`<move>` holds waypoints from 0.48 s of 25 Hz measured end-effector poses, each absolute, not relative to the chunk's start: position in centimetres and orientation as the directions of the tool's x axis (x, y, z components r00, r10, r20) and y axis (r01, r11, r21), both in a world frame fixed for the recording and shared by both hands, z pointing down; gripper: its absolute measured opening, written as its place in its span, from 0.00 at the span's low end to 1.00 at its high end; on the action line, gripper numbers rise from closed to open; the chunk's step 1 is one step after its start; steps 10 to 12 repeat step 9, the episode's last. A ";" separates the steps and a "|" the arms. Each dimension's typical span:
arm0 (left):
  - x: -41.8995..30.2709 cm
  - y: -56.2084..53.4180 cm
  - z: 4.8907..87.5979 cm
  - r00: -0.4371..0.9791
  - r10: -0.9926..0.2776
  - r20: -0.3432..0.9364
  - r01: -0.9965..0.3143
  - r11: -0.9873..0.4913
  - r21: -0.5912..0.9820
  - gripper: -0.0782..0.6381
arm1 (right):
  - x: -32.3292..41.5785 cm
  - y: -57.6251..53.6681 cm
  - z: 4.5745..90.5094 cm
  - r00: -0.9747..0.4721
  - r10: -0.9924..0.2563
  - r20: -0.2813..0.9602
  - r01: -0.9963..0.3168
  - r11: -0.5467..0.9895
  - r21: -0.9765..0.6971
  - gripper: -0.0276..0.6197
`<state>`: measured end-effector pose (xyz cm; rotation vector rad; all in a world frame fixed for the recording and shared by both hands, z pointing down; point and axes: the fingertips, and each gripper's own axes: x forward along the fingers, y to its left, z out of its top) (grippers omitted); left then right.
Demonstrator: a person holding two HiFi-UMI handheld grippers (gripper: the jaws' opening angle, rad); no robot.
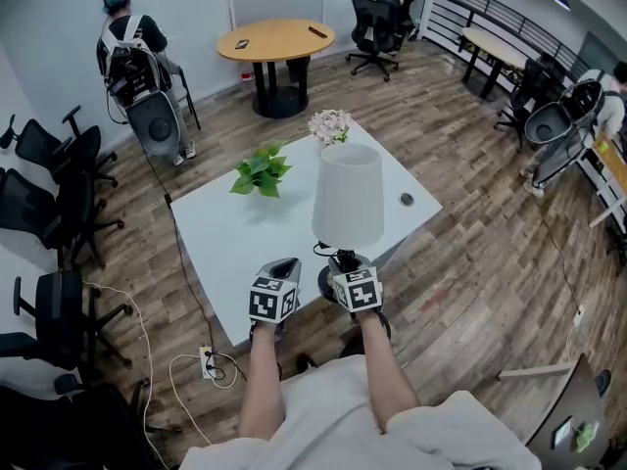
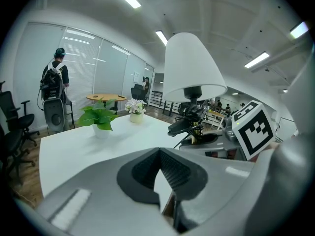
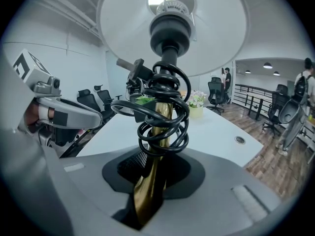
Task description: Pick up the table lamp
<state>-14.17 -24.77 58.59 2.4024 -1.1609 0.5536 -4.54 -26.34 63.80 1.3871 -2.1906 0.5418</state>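
The table lamp [image 1: 348,196] is standing upright at the near edge of the bench [image 1: 225,253]. Its brass stem [image 3: 152,181] is rising straight up between the jaws of the right tool [image 1: 345,262], which are clamping it low down, just under the coiled cord [image 3: 165,107]. The left tool [image 1: 284,264] is hovering just beside the lamp's base on its left, jaws together on nothing, so the lift is probably falling to the right hand, going straight up along the stem.
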 end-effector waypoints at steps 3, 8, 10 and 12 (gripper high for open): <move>-14.3 -24.8 58.6 0.573 -0.635 0.518 -0.801 -0.567 0.191 0.11 | -4.6 -26.4 63.7 -0.365 -0.718 0.593 -0.911 0.406 -0.069 0.22; -14.6 -24.8 58.4 0.573 -0.635 0.518 -0.801 -0.566 0.193 0.11 | -4.7 -26.7 63.4 -0.364 -0.723 0.587 -0.913 0.401 -0.073 0.22; -14.7 -24.8 58.4 0.573 -0.635 0.517 -0.802 -0.566 0.194 0.11 | -4.8 -26.7 63.3 -0.363 -0.725 0.585 -0.914 0.399 -0.074 0.22; -14.7 -24.8 58.4 0.573 -0.635 0.517 -0.802 -0.566 0.194 0.11 | -4.8 -26.7 63.3 -0.363 -0.725 0.585 -0.914 0.399 -0.074 0.22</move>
